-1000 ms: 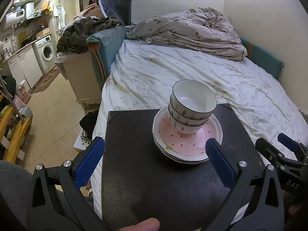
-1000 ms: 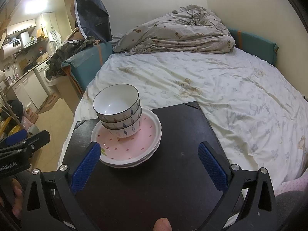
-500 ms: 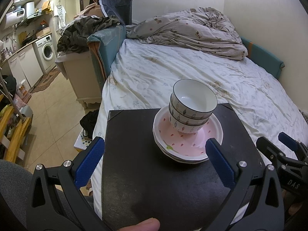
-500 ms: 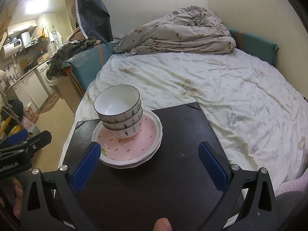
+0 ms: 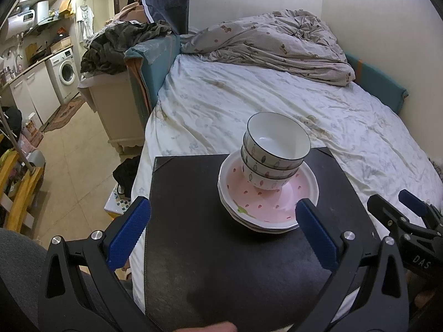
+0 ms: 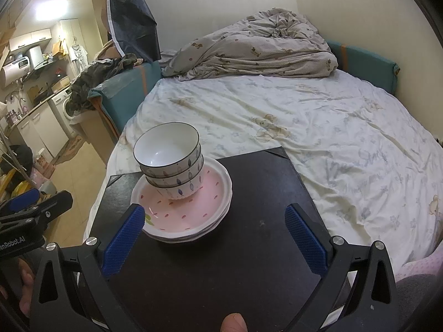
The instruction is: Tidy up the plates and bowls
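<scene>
Because the black board [image 5: 249,262] on the bed [image 5: 263,105] fills the ground under both tools, everything sits ahead of them: the pink plates [image 5: 277,204] lie ahead and right of the left gripper [image 5: 221,232], ahead and left of the right gripper [image 6: 214,238]. Both stand wide apart, holding nothing. Stacked bowls [image 6: 171,160] rest on the plates' far side, seemingly about equally near either gripper.

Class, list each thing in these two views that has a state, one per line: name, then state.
Bowls: three nested, upright, top one empty, standing on the plates.
Plates: stacked, pink one on top, on the black board.
Black board: flat on the bed.
Left gripper: open, fingers wide, holding nothing.
Right gripper: open, holding nothing.
Duvet: crumpled at the head of the bed.
</scene>
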A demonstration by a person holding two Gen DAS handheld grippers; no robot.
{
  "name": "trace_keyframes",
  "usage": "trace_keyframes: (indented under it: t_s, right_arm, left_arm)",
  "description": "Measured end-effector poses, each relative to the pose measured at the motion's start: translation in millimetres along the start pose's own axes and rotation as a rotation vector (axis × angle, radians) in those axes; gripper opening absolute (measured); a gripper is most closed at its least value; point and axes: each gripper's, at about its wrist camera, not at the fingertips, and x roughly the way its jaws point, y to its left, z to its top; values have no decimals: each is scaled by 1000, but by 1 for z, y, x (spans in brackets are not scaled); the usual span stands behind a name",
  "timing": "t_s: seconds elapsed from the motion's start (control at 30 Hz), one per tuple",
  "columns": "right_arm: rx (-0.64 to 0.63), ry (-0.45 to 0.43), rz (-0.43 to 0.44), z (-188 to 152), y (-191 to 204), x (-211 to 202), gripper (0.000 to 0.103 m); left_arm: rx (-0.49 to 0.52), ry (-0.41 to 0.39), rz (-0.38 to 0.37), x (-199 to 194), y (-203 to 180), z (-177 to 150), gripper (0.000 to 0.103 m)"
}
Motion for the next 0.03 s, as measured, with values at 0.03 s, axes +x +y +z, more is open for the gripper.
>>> trace_keyframes:
  t_s: [0.03]
  right_arm:
    - [1,0,2,0,0,0,103]
  left_arm:
    - [-2,3,-4,0,0,-1,103]
